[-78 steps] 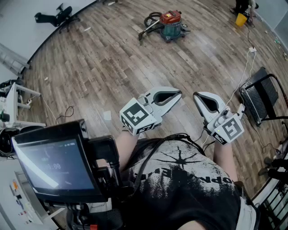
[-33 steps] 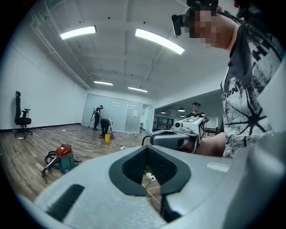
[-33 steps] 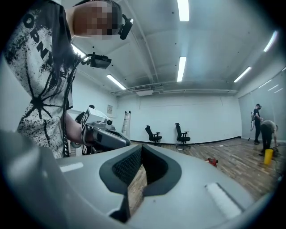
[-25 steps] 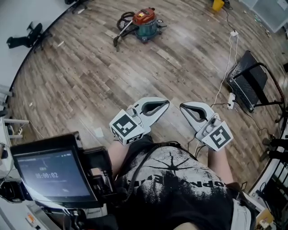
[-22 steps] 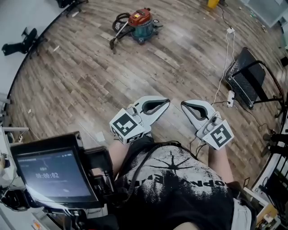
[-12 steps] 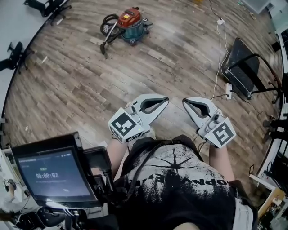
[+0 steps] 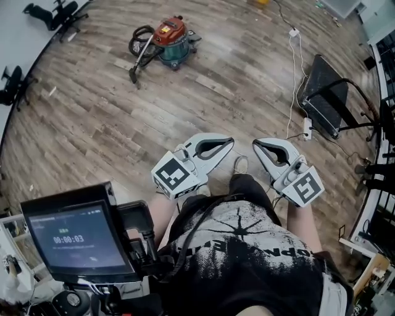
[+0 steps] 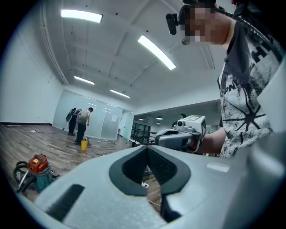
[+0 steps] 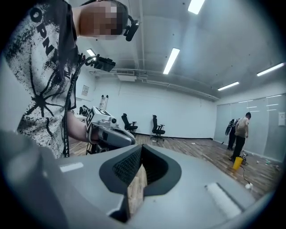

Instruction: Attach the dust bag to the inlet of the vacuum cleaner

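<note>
A canister vacuum cleaner (image 7: 168, 40) with a red lid, teal body and black hose stands on the wood floor at the top of the head view, far from both grippers. It also shows small at the lower left of the left gripper view as the vacuum cleaner (image 8: 36, 172). My left gripper (image 7: 229, 141) and right gripper (image 7: 257, 144) are held close to my chest, tips pointing toward each other. Both are shut with nothing between the jaws. The left gripper (image 8: 146, 146) and right gripper (image 9: 141, 147) show their jaws touching at the tips. No dust bag is in view.
A black folding stand (image 7: 336, 92) and a white cable with a power strip (image 7: 305, 128) lie on the floor at the right. A screen on a rig (image 7: 77, 237) sits at my lower left. Office chairs (image 7: 52, 13) stand at the far left. Two people (image 8: 80, 125) stand beside a yellow bucket (image 8: 84, 145).
My view has swung, so the vacuum cleaner has slid from upper centre to upper left. Both grippers stay shut in front of my chest. A shoe now shows between them.
</note>
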Demonstrator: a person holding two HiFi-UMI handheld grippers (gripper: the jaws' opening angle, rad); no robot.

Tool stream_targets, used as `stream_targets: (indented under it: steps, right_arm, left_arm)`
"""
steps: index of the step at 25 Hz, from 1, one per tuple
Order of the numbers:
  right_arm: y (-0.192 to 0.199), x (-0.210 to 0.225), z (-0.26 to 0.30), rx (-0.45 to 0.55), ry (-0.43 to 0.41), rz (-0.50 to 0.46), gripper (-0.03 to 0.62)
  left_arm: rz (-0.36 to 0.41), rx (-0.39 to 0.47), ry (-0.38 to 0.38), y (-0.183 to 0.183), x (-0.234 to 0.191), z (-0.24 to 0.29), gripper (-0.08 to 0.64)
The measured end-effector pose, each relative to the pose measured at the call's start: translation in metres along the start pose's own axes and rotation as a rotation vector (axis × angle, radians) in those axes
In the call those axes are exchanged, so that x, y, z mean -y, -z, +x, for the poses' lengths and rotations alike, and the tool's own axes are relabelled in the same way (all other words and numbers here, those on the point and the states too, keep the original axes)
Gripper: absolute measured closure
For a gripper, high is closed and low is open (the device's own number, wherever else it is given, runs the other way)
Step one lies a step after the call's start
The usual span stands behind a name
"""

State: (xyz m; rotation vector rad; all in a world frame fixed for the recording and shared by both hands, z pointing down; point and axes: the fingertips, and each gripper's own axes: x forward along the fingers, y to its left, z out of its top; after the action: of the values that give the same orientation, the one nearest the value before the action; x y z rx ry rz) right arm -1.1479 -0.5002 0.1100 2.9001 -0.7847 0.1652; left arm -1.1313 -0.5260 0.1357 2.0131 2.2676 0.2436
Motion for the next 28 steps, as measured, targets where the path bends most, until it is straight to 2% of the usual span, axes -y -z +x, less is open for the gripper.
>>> stream_targets:
  steps: [7,12,17,21,28]
  right_arm:
    - [0.028,0.058,0.013,-0.044,-0.051,0.013,0.588]
    - [0.030,0.122,0.033,0.054,-0.112,-0.013,0.588]
    - [0.031,0.215,0.025,0.114,-0.142,-0.014,0.588]
    - [0.013,0.274,0.000,0.155,-0.122,0.002,0.588]
    - [0.005,0.326,-0.040,0.167,-0.056,0.010,0.588]
  left_arm:
    - [-0.028,-0.048,-0.076,0.012,-0.039,0.028,0.557]
    - [-0.020,-0.084,-0.130,0.014,-0.083,0.077,0.557]
    - [-0.006,-0.090,-0.150,-0.002,-0.131,0.156,0.557]
    - [0.012,-0.086,-0.122,-0.031,-0.144,0.218,0.557]
    - [0.065,-0.090,-0.029,-0.057,-0.138,0.293,0.557]
